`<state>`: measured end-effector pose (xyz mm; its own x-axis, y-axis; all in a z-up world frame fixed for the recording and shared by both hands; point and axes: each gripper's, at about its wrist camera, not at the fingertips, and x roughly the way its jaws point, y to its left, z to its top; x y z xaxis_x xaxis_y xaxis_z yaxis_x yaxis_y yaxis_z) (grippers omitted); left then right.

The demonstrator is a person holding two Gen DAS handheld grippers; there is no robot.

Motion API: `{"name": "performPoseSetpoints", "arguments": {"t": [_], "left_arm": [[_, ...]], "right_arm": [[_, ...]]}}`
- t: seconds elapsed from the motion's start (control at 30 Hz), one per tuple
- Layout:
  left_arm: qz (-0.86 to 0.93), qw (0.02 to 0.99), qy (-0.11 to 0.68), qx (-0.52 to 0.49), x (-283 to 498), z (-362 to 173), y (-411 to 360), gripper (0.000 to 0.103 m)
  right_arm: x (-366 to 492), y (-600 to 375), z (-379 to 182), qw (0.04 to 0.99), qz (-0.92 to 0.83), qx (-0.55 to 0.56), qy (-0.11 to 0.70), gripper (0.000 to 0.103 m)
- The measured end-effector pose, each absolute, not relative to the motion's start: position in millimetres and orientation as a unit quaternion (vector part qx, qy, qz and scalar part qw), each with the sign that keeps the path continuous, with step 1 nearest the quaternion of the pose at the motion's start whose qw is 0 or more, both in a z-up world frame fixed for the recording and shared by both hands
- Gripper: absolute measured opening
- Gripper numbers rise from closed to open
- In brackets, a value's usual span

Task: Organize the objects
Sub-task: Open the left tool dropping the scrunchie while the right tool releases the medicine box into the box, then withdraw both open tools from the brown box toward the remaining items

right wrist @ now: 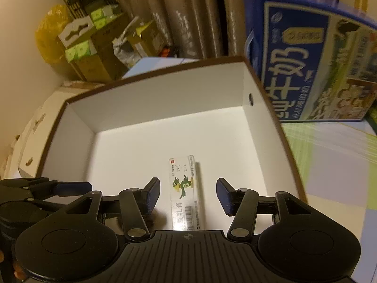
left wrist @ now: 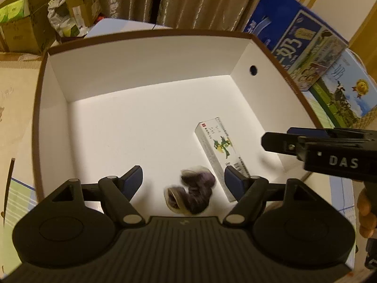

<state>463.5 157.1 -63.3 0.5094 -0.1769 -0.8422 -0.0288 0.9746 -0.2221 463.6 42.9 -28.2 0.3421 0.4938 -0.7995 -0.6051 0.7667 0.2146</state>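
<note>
Looking down from both wrist cameras, you see a large open cardboard box point(left wrist: 146, 75) with a brown outer rim and smooth white inner walls. Its floor is mostly bare, leaving wide room toward the far wall and the left side. One round hole point(left wrist: 253, 70) pierces the right wall near the far corner.

Your left gripper point(left wrist: 183, 180) hovers over the near part of the box, its blue-padded fingers spread wide and holding nothing. Between them, on the floor, sits a small dark purple fuzzy object point(left wrist: 192, 194), soft, rounded and blurred. Just right of it lies a slim rectangular white carton point(left wrist: 220, 154) printed with a green bird, one end pointing to the far wall.

Your right gripper point(right wrist: 188, 194) is likewise released and empty, with its fingers either side of that carton from above, not touching it. It enters the left view from the right, over the box's right edge.

Blue printed milk cartons point(right wrist: 306, 70) stand just beyond the right wall; brown cardboard boxes point(left wrist: 21, 18) crowd the far left.
</note>
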Motion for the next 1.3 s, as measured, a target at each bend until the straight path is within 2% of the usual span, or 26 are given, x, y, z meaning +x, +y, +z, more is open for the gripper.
{"name": "performPoseSetpoints", "arguments": {"t": [0.57,1.3], "left_arm": [[-0.065,0.878,0.464,-0.099,389,-19,144,0.075],[-0.024,0.883,0.462,-0.082,271,-5,106,0.075]], "right_arm": [[394,-11,20,0.846,0.322,0.003,0.426,0.051],[305,-100,27,0.842,0.337,0.014,0.421,0.051]]}}
